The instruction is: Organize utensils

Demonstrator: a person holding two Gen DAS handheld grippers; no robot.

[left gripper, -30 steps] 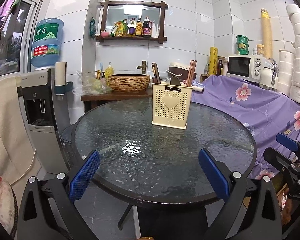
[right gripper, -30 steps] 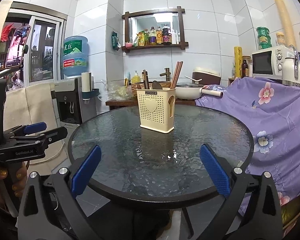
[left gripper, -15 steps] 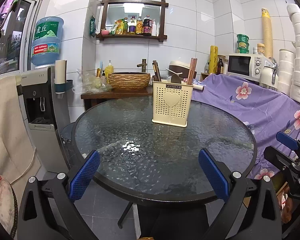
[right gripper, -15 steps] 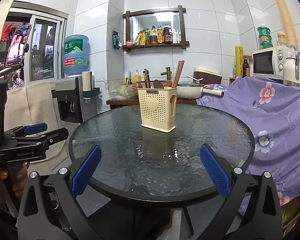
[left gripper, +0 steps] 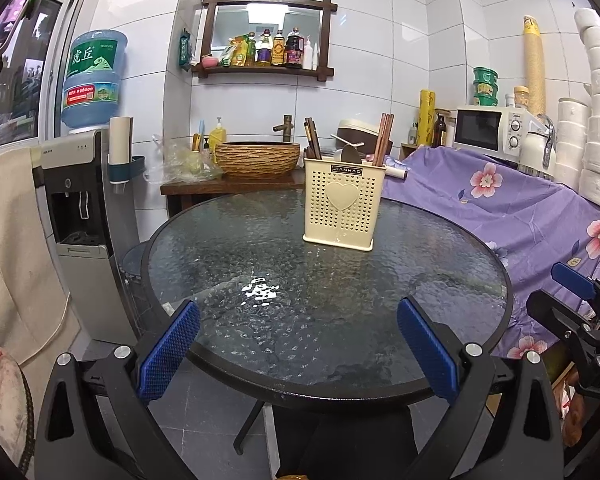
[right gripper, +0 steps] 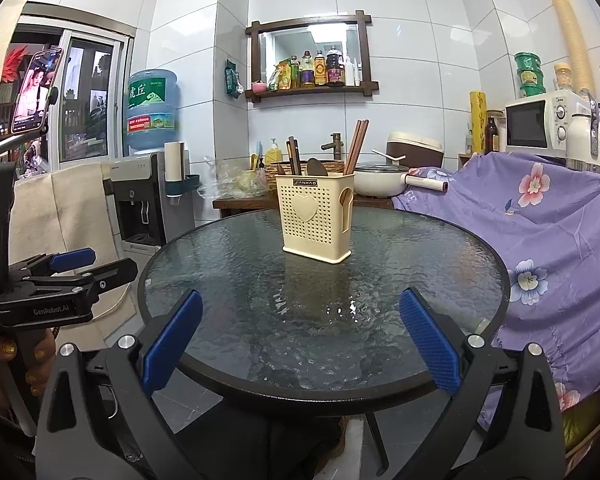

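Cream utensil holder (left gripper: 343, 203) upright mid-tabletop (left gripper: 228, 264), chopsticks (right gripper: 355, 147) vertical, ahead of both empty, wide-open hand-held grippers, left (left gripper: 298, 344) and right (right gripper: 300, 340), neither clearly nearer

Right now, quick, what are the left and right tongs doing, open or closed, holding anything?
Left tongs: open, holding nothing, at the near edge of the glass table.
Right tongs: open, holding nothing, also at the near edge.

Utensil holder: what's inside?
Utensil holder contains dark chopsticks left, reddish chopsticks right, a spoon between. Lower ends are hidden by its walls.
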